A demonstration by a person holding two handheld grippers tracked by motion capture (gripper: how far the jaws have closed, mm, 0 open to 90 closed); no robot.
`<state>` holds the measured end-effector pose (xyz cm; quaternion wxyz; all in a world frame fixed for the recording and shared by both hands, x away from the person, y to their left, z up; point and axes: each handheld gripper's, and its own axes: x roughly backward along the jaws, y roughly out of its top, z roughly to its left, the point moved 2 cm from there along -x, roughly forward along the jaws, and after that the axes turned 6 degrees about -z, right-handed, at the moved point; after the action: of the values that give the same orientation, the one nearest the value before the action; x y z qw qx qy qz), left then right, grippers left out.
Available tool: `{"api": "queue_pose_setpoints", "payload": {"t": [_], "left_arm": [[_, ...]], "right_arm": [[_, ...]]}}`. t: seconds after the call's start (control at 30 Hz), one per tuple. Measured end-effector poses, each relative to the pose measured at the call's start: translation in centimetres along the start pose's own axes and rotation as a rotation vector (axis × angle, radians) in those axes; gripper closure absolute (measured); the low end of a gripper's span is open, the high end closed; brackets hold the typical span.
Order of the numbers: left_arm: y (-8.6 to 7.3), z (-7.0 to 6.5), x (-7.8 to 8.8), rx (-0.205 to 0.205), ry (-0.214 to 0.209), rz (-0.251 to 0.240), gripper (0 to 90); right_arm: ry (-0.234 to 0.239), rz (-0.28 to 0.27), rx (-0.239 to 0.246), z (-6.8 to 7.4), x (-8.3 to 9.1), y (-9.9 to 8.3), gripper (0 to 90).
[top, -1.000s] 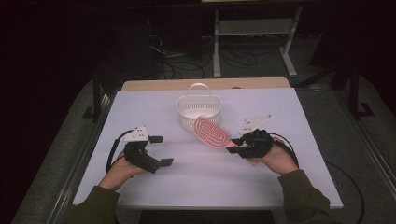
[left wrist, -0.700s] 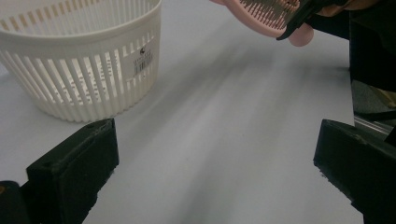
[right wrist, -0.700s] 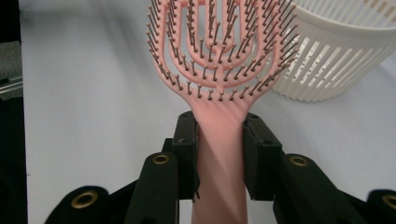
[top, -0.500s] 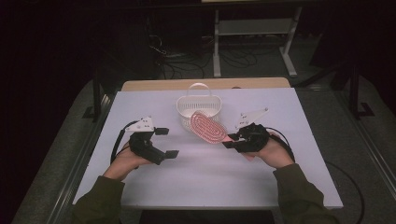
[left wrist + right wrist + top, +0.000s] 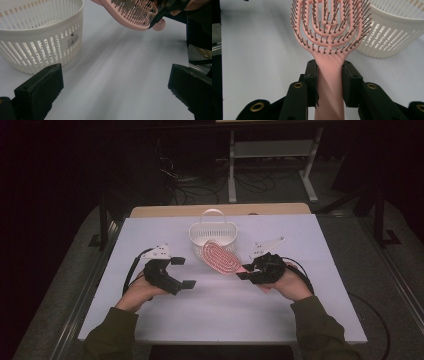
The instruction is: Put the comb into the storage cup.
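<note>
A pink hairbrush (image 5: 220, 257) with dark bristles is held by its handle (image 5: 329, 80) in my right gripper (image 5: 245, 271), whose jaws press on both sides of the handle. The brush head (image 5: 328, 23) is lifted and points toward a white slatted basket (image 5: 212, 234) with a hoop handle. From the left gripper view the brush (image 5: 132, 13) hangs above the table to the right of the basket (image 5: 40, 35). My left gripper (image 5: 184, 272) stands open over bare table, left of the brush, with nothing between its jaws.
The white tabletop (image 5: 220, 315) ends in a wooden strip (image 5: 220, 210) behind the basket. Beyond it lie a dark floor with cables and a metal rack (image 5: 270, 150). Cables trail from both grippers.
The right gripper has carried the brush a little toward the basket and tilted its head up. The left gripper has moved slightly farther from the front edge, still open.
</note>
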<state>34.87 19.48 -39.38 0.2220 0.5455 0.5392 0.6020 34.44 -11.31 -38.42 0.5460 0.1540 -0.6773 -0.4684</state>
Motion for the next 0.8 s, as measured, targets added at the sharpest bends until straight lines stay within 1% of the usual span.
{"api": "queue_pose_setpoints", "payload": {"t": [0.07, 0.2, 0.33, 0.53, 0.8], "left_arm": [[-0.17, -0.10, -0.23, 0.004, 0.000, 0.007, 0.0], [-0.33, -0.34, -0.60, 0.010, -0.007, 0.018, 0.0], [-0.42, -0.44, -0.81, 0.010, -0.006, 0.021, 0.0], [-0.55, -0.48, -0.92, 0.025, 0.001, 0.017, 0.0], [-0.45, -0.60, -0.84, 0.025, 0.009, 0.013, 0.0]], "right_arm": [[-0.006, 0.006, 0.005, 0.16, -0.14, 0.02, 68.8], [-0.002, 0.000, 0.011, 0.39, -0.29, 0.11, 68.8], [-0.004, -0.003, 0.012, 0.45, -0.35, 0.09, 68.8], [-0.006, -0.009, 0.007, 0.47, -0.36, 0.11, 68.8], [-0.001, -0.014, 0.000, 0.81, -0.75, 0.14, 68.8]]}}
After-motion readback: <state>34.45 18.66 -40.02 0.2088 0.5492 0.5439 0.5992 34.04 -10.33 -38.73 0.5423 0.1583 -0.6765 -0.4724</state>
